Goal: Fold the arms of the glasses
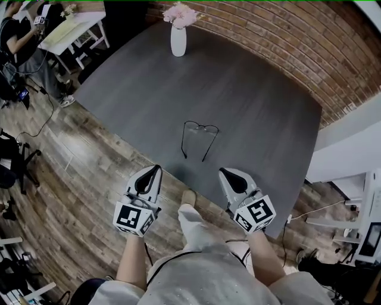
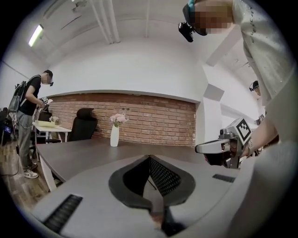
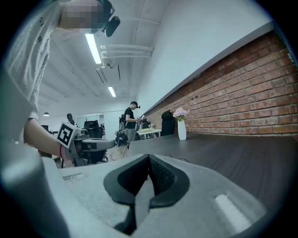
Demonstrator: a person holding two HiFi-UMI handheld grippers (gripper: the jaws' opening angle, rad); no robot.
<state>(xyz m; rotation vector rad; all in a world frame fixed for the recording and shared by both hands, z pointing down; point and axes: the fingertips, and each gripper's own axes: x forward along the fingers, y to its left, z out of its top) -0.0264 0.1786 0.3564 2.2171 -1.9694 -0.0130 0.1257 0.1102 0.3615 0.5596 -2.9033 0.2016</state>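
At the far left we are seeing a person [image 1: 15,33] standing beside a white desk [image 1: 71,27], well apart from our work. Moving right, we are holding the left gripper [image 1: 156,169] low at the near edge of the dark grey table [image 1: 250,107], above the wooden floor [image 1: 77,173]. Its own view is showing its ribbed pads [image 2: 163,176] pressed together at the tips with nothing between them, so it is carrying nothing.

Ahead of both grippers, and between them from side to side, the glasses [image 1: 199,138] are lying on the tabletop. Their lenses are facing away from us and both arms are spread open, trailing back toward us. Neither gripper is touching them. Farther back on the same table a white vase [image 1: 178,40] is standing upright with pink flowers [image 1: 180,13] in it, well apart from the glasses.

To the right we are holding the right gripper [image 1: 222,171] over the table's near edge, level with the left one. Its pads [image 3: 160,175] are likewise closed on each other at the tips, gripping nothing. Beyond the table's far and right side a red brick wall [image 1: 268,36] is running along the room
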